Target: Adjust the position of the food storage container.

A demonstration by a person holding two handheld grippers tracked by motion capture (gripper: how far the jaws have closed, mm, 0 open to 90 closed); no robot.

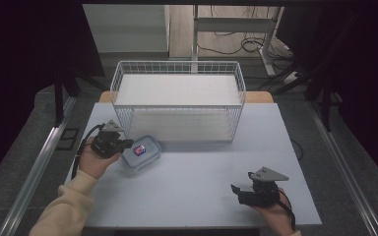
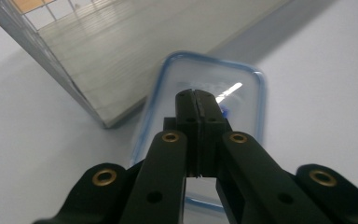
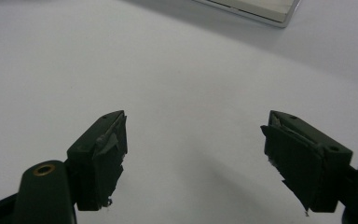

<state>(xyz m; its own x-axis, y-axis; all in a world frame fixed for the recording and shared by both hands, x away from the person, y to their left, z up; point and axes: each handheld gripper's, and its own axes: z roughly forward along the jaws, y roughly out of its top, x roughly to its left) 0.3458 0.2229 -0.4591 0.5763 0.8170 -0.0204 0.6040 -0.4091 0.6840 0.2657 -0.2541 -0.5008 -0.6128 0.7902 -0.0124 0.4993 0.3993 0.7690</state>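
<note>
A: What was nearest, by the near edge of the table (image 1: pixel 192 196)?

B: The right gripper (image 1: pixel 243 189). It hung near the near right corner, jaws spread wide with nothing between them. Just bare table under it.

A: And a bit farther in?

B: The left gripper (image 1: pixel 125 144), near the left edge. Its 2 jaws were pressed together, pinching nothing. The tips were over the lid of the plastic box (image 1: pixel 141 152).

A: Where was the box?

B: Flat on the table, left of the middle, just in front of the wire basket (image 1: pixel 177 69) at the far edge.

A: Which way did it point?

B: Its long side ran slanted, from the near left toward the far right, toward the basket's front. Lid up.

A: So what step was that?

B: I think the shut gripper was getting ready to push or press the box. Next it would need a soft, straight push, or the jaws opened again to grab the box.
</note>
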